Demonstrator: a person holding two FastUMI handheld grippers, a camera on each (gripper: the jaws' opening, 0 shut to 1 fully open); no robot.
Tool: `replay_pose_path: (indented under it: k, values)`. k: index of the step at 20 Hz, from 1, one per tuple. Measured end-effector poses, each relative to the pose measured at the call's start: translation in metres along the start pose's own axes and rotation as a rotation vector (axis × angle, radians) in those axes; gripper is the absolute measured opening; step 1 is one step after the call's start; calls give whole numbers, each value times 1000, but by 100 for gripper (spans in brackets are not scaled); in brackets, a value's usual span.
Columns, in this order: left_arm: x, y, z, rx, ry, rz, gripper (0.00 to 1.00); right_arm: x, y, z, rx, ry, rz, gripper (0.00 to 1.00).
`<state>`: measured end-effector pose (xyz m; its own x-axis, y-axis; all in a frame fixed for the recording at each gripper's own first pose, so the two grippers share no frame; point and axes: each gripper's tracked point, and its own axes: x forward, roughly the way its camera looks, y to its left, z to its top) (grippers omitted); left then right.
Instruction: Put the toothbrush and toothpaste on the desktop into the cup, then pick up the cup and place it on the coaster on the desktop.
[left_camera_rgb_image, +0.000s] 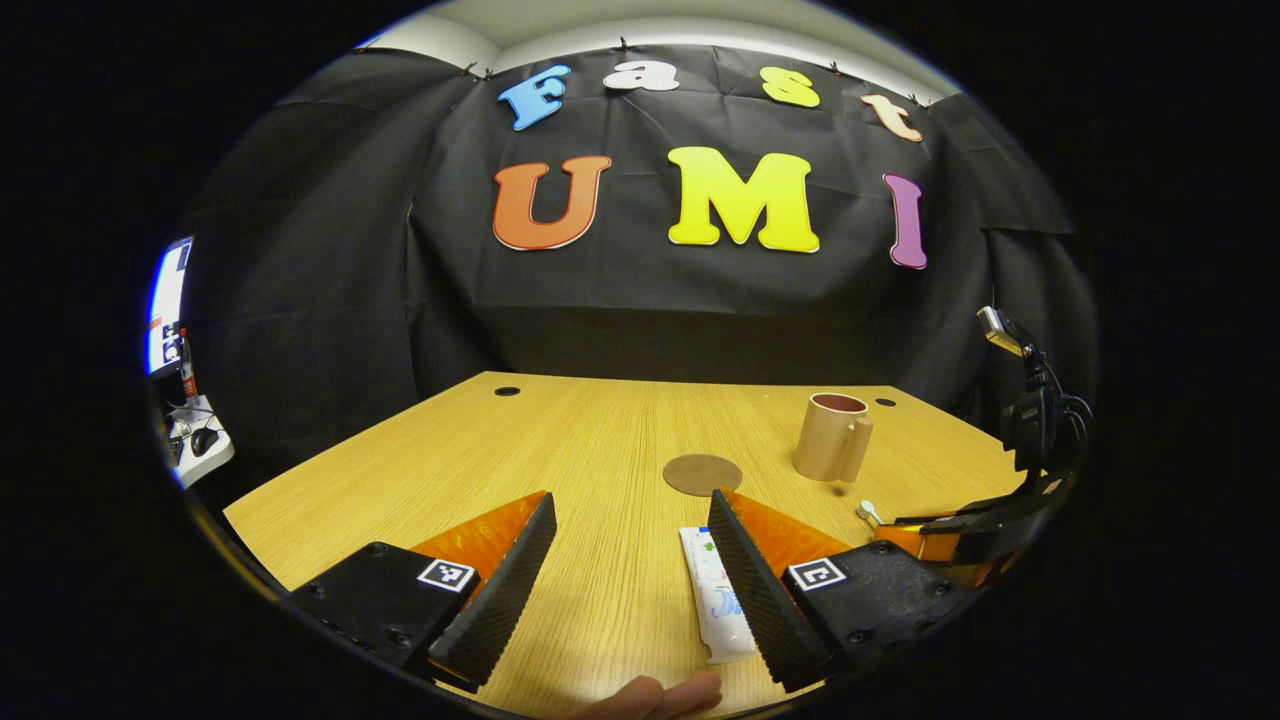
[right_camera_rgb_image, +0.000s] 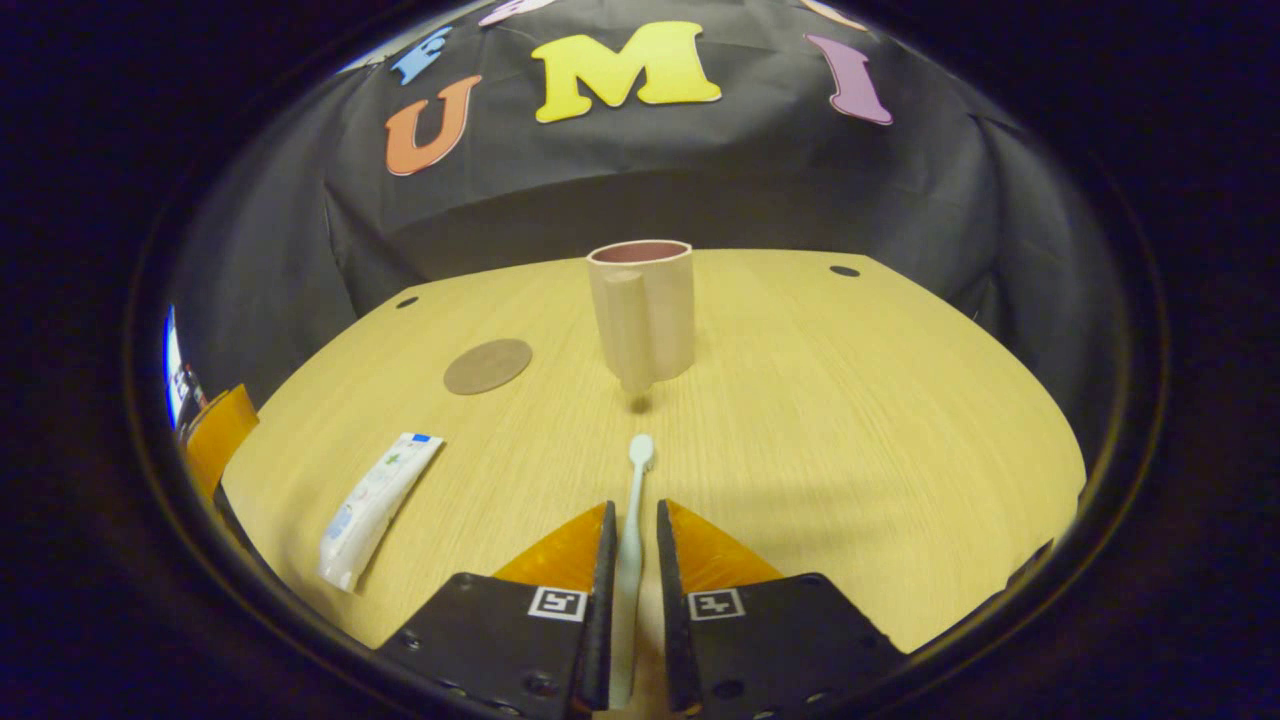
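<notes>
Black-draped booth, light wood-grain desktop (right_camera_rgb_image: 820, 420) with plenty of bare room to the right of the cup. Right gripper (right_camera_rgb_image: 631, 545) fingers drawn narrow around the handle of the slim white toothbrush (right_camera_rgb_image: 633, 500); both seem to press on it, though contact isn't fully clear. The brush's long axis runs straight ahead along the fingers, head forward, aimed at the tall beige ceramic cup (right_camera_rgb_image: 645, 315), which stands upright just beyond, handle facing the camera. Nothing between brush head and cup.

Left gripper (left_camera_rgb_image: 630, 545) fingers spread wide, holding nothing. The white plastic toothpaste tube (left_camera_rgb_image: 715, 595) lies flat on the desktop, just inside its right-hand finger, long axis roughly parallel to the fingers, so it sits off-centre in the gap. The flat round brown coaster (left_camera_rgb_image: 702, 474) lies just ahead of that finger, the cup near it to the right.

Judgement: toothbrush goes first — lift, tip head down, drop into the cup mouth. Left needs a small sideways shift to centre on the tube.
</notes>
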<state>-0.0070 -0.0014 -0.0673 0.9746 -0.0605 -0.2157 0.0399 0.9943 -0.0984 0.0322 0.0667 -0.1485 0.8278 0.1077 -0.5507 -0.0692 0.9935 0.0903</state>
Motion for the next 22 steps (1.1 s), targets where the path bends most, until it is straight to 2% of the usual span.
replay_pose_path:
  k: [2,4,5,9,15,17,18,21,22]
  values:
    - [1,-7,-9,2,41,-25,98,3,0,-1,8,9,13,9]
    - [0,-19,-21,6,103,-52,98,2,0,0,17,11,25,7]
    - [2,-25,-27,1,133,-69,98,2,-1,0,14,7,33,2]
    - [2,-47,-52,-5,254,-125,98,-5,-4,6,24,-26,61,1]
    - [7,-56,-81,-31,415,-138,98,-31,-4,33,-9,-161,91,0]
    - [10,-60,-90,-45,454,-140,98,-38,-9,46,-26,-207,64,0]
    - [10,-60,-91,-46,461,-133,93,-40,-13,50,-39,-220,41,0]
    - [16,-62,-95,-45,469,-127,84,-48,-12,64,-47,-254,41,0]
    - [16,-60,-97,-43,486,-119,78,-50,-12,68,-46,-262,41,0]
